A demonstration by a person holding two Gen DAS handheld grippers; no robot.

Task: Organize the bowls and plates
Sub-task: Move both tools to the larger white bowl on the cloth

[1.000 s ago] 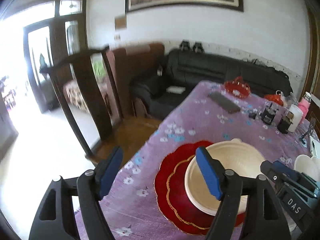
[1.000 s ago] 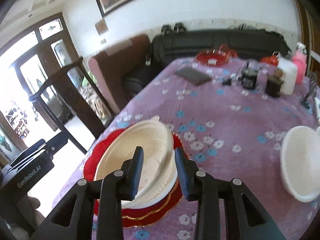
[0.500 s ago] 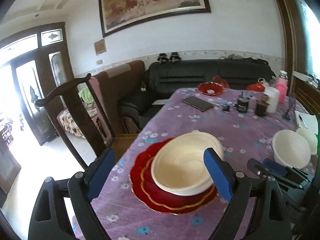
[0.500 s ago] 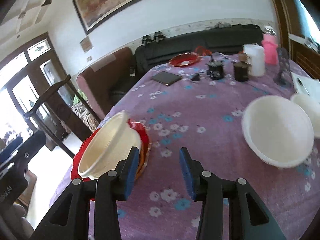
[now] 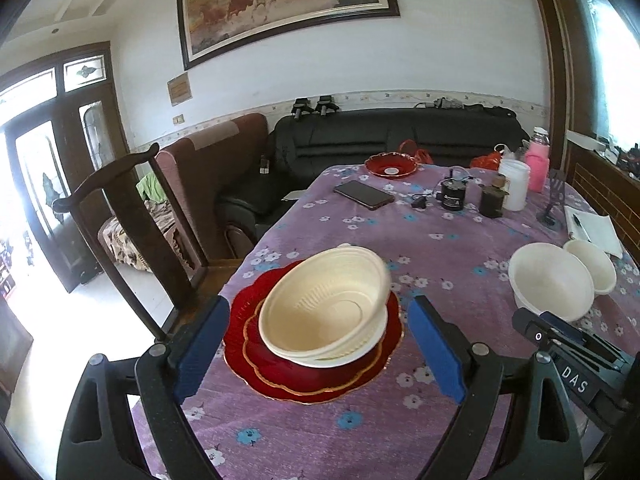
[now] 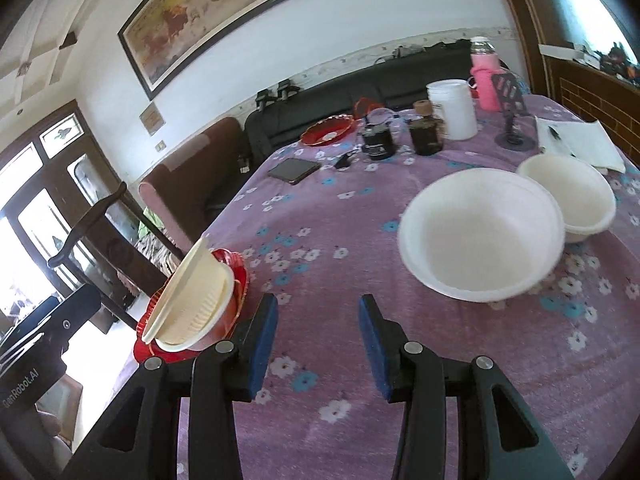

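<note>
A cream bowl [image 5: 326, 306] lies tilted on another pale dish, stacked on a red scalloped plate [image 5: 276, 368] near the table's left front edge; the stack also shows in the right wrist view [image 6: 192, 300]. My left gripper [image 5: 318, 354] is open and empty, just in front of the stack. My right gripper [image 6: 318, 340] is open and empty over the cloth, to the right of the stack. A large white bowl [image 6: 480, 236] and a smaller white bowl [image 6: 568, 196] sit ahead of it to the right. They also show in the left wrist view, large [image 5: 550, 280] and small [image 5: 592, 266].
A purple flowered cloth [image 6: 320, 208] covers the table. At the far end are a red dish [image 5: 390, 165], a phone [image 5: 364, 195], dark jars [image 6: 428, 134], a white tub [image 6: 452, 110], a pink bottle [image 6: 486, 76] and papers [image 6: 576, 142]. A wooden chair [image 5: 132, 208] stands left of the table.
My right gripper has let go of the cream bowl, opened and swung right toward the white bowls. My left gripper has pulled back and turned right, so the stack lies between its fingers.
</note>
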